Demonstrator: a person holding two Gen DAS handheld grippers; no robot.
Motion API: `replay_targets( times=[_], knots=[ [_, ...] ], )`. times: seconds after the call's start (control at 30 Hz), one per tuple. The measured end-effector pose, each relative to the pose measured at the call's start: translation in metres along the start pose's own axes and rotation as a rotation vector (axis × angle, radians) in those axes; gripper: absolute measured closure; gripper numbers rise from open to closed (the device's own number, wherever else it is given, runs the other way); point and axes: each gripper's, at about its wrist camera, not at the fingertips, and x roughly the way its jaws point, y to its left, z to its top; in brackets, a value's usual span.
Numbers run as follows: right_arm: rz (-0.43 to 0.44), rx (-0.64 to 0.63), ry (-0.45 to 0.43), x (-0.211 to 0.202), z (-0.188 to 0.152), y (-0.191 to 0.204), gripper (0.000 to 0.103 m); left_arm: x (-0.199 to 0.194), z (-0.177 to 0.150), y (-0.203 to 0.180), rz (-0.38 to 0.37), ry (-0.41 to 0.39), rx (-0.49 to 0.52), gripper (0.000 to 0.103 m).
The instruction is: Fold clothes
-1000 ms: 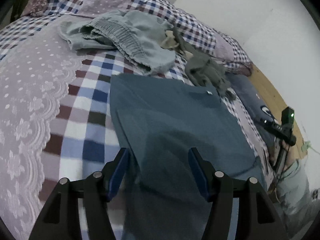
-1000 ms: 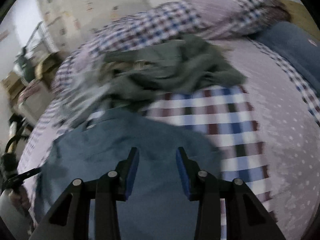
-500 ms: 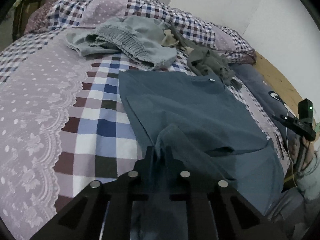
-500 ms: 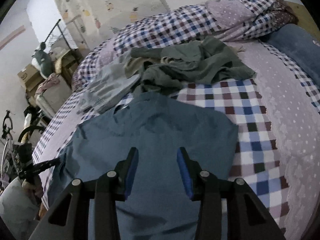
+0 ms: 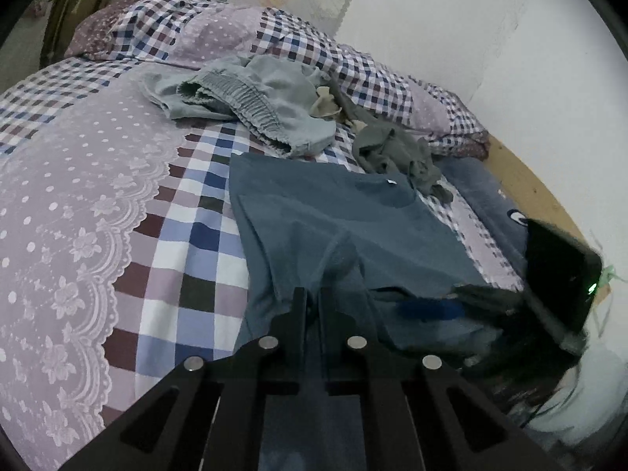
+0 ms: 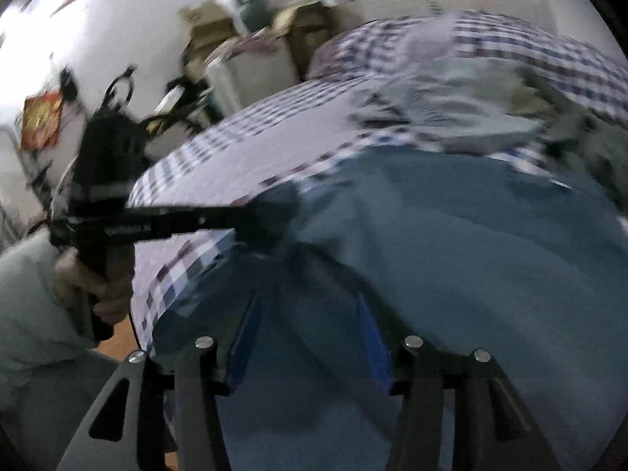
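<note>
A blue T-shirt (image 5: 333, 216) lies spread on the checked bedspread (image 5: 188, 243), collar away from me. My left gripper (image 5: 312, 302) is shut on a bunch of its near hem, which stands up in a ridge between the fingers. The right wrist view is blurred; there the left gripper (image 6: 271, 216) shows from the side, clamped on the shirt's (image 6: 451, 243) edge, with a hand (image 6: 90, 286) on its handle. My right gripper (image 6: 308, 333) is open, its blue pads (image 6: 373, 337) wide apart just above the shirt's near part. Its blue pad (image 5: 428, 308) shows low beside the left gripper.
A pale blue garment with an elastic band (image 5: 267, 106) and a crumpled grey-green garment (image 5: 396, 153) lie beyond the shirt's collar. A dark blue item (image 5: 486, 200) lies at the bed's right edge by wooden floor (image 5: 526, 180). Boxes and clutter (image 6: 235, 39) stand beyond the bed.
My left gripper has shut on the shirt's near hem and pulled it up. The right gripper has swung left and down to the near hem beside the left one, opening wider.
</note>
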Motion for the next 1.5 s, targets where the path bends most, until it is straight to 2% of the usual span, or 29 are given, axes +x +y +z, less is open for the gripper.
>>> replay_targets(
  times=[0.13,0.33,0.4,0.47,0.53,0.63,0.73,0.83,0.93,1.1,1.2,1.27,1.3,1.43,1.5],
  knots=[
    [0.017,-0.021,0.019,0.037,0.006,0.016,0.049,-0.005,-0.002,0.002,-0.014,-0.006,-0.005,0.098],
    [0.055,-0.067,-0.032,0.046,0.017,0.025,0.049,-0.007,-0.010,0.002,0.007,0.022,0.008,0.098],
    [0.079,-0.079,-0.064,0.045,0.021,0.027,0.059,-0.008,-0.012,0.003,0.034,0.025,0.006,0.098],
    [0.074,-0.078,-0.068,0.046,0.021,0.027,0.084,-0.008,-0.011,0.002,0.060,0.022,0.015,0.095],
    [0.069,-0.077,-0.072,0.047,0.021,0.026,0.094,-0.007,-0.011,-0.002,0.083,0.018,0.033,0.088],
    [0.084,-0.060,-0.087,0.046,0.022,0.023,0.094,-0.004,-0.012,-0.014,0.104,0.020,0.093,0.068],
    [0.049,-0.048,-0.102,0.047,0.027,0.021,0.091,-0.002,-0.013,-0.021,0.120,0.023,0.120,0.066],
    [0.075,-0.051,-0.117,0.043,0.029,0.022,0.088,-0.004,-0.015,-0.021,0.148,0.006,0.130,0.065],
    [0.100,-0.055,-0.132,0.039,0.030,0.022,0.088,-0.010,-0.016,-0.022,0.185,-0.032,0.148,0.059],
    [0.143,-0.060,-0.158,0.033,0.034,0.022,0.096,-0.021,-0.018,-0.034,0.260,-0.161,0.259,0.049],
    [0.168,-0.064,-0.173,0.030,0.036,0.023,0.096,-0.029,-0.025,-0.047,0.324,-0.280,0.371,0.036],
    [0.181,-0.066,-0.180,0.028,0.037,0.023,0.097,-0.034,-0.031,-0.054,0.356,-0.342,0.447,0.022],
    [0.161,-0.066,-0.170,0.029,0.035,0.023,0.097,-0.035,-0.034,-0.056,0.371,-0.353,0.479,0.021],
    [0.080,-0.068,-0.128,0.033,0.030,0.025,0.094,-0.033,-0.045,-0.058,0.416,-0.295,0.565,0.020],
    [0.044,-0.066,-0.107,0.035,0.028,0.025,0.091,-0.034,-0.047,-0.055,0.419,-0.269,0.561,0.020]
  ],
)
